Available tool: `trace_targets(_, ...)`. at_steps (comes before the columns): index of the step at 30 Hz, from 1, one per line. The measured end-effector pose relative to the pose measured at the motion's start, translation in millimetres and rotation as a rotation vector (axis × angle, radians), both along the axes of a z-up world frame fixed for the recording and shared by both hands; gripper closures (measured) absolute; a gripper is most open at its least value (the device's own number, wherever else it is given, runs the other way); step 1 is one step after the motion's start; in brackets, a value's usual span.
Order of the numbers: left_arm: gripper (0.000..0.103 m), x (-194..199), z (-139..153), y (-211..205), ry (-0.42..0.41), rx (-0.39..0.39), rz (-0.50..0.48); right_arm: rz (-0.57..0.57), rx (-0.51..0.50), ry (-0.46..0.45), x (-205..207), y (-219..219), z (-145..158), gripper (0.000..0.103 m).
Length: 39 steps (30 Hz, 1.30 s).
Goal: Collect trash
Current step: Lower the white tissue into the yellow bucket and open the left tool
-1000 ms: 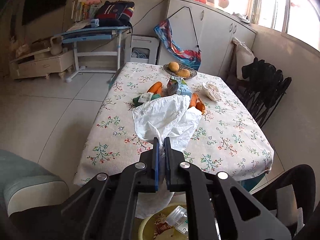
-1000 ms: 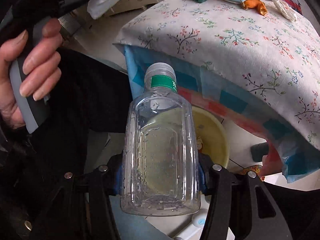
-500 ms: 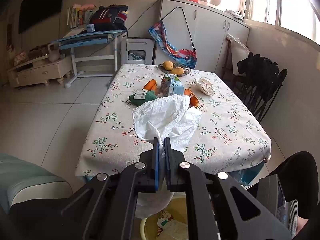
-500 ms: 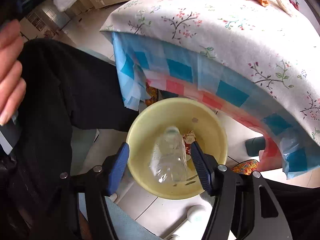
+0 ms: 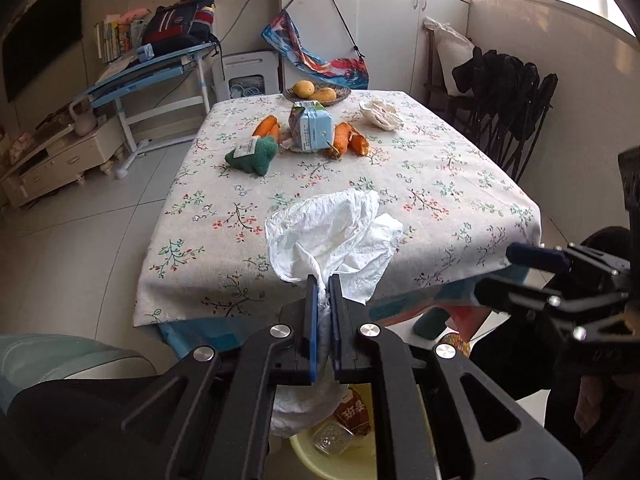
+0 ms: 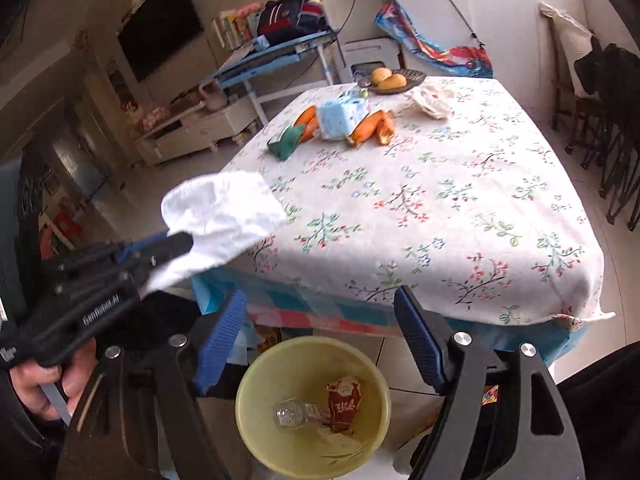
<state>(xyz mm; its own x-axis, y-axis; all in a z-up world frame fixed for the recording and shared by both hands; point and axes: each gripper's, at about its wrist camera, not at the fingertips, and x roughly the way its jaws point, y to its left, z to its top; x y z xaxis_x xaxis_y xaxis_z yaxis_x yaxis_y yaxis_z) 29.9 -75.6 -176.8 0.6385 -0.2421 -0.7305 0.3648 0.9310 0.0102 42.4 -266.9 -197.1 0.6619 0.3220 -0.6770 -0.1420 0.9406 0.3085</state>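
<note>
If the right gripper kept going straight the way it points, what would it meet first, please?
Probably the table edge, seen between the open right gripper fingers; the yellow bin sits lower, though depth is unclear.

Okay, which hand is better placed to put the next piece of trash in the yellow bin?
Left. Its tool is shut on the white tissue, above the yellow bin. The right tool is open and empty, its jaws having just been opening.

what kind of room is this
Most likely a home dining or living room: a table under a floral tablecloth, a dark wall-mounted television, and white cupboards by a sunny window.
</note>
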Motion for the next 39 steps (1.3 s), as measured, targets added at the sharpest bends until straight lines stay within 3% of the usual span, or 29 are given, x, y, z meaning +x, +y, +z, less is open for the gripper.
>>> trace_targets(6,0.097,-19.5,-39.3,-34.8,0.116,0.169,-0.143,-0.100,0.052,-0.059,-3.3,-23.7,13.2,0.029)
trace_targets(16,0.096,-49.8,-102.1,-67.4,0.335,0.402,-0.363,-0.126,0.080,-0.071,-5.3,-33.7,16.5,0.028)
trace_targets(18,0.092,-54.6,-109.5,-70.4,0.354,0.433,-0.394,-0.128,0.084,-0.071,-5.1,-34.4,16.6,0.028)
trace_targets(20,0.082,-57.2,-109.6,-71.6,0.346,0.443,-0.405,-0.131,0.087,-0.071,-5.2,-35.1,16.1,0.028)
trace_targets(22,0.059,-56.6,-105.8,-70.0,0.329,0.435,-0.394,-0.136,0.090,-0.070,-5.0,-36.4,16.0,0.028)
trace_targets(26,0.055,-52.6,-98.3,-66.9,0.308,0.412,-0.369,-0.146,0.098,-0.067,-6.1,-39.4,15.3,0.027)
trace_targets(29,0.049,-48.3,-85.0,-64.3,0.234,0.393,-0.321,-0.155,0.100,-0.073,-6.8,-41.1,16.2,0.027)
trace_targets(34,0.026,-30.3,-41.2,-43.0,0.035,0.285,-0.118,-0.178,0.081,-0.102,-10.7,-42.3,20.3,0.027)
trace_targets(39,0.019,-15.5,-7.3,-15.1,-0.074,0.167,0.073,-0.181,0.032,-0.144,-13.4,-37.8,26.1,0.025)
